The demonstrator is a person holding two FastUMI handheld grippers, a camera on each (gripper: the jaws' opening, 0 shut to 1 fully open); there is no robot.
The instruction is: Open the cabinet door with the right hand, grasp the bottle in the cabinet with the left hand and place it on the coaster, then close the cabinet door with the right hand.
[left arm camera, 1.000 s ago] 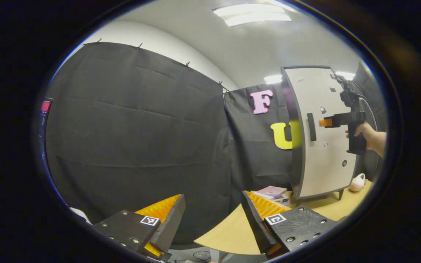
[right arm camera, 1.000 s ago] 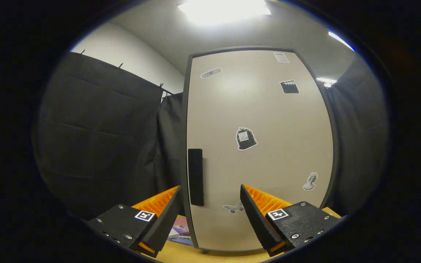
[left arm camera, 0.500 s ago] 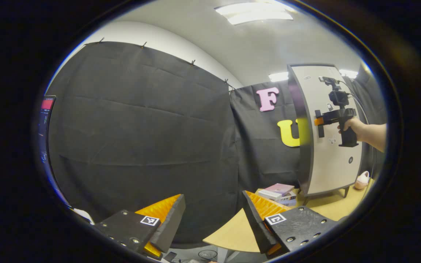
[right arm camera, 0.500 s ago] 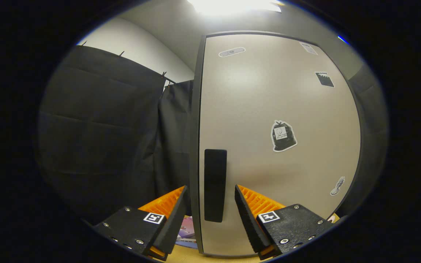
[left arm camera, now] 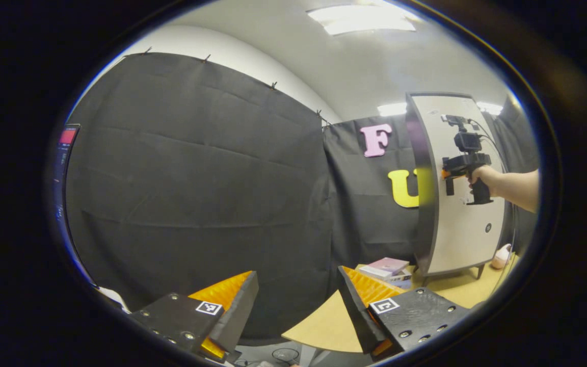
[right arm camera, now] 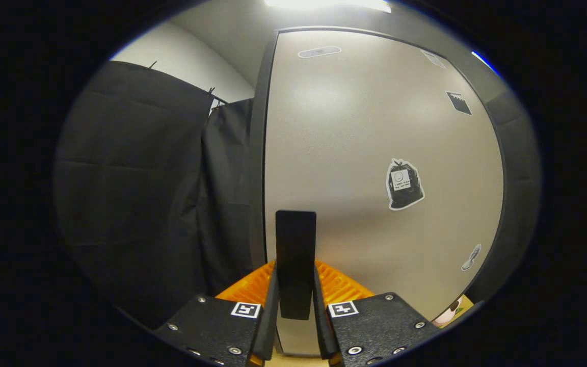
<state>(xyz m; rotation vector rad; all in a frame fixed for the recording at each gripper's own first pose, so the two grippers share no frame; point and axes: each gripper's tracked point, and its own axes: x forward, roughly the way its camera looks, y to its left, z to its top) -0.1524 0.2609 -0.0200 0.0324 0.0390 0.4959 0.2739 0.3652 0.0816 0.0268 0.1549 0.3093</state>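
Observation:
The cabinet's pale door (right arm camera: 375,142) with dark frame is closed and carries a black vertical handle (right arm camera: 295,255). My right gripper (right arm camera: 295,298) is shut on that handle, a finger pressing on each side. In the left gripper view the cabinet (left arm camera: 464,224) stands at the far right on the tan table (left arm camera: 324,326), and a hand holds the right gripper (left arm camera: 446,174) against the handle there. My left gripper (left arm camera: 298,298) hangs open near the table's left edge with nothing between its fingers. What is inside the cabinet is hidden.
A stack of books (left arm camera: 388,268) lies on the table left of the cabinet. A small pink object (left arm camera: 500,256) sits to the cabinet's right. Black cloth walls close off the back and left. Stickers dot the door.
My right gripper moved forward onto the door handle and shut on it; it stood open a second ago. The left gripper stayed open and barely shifted.

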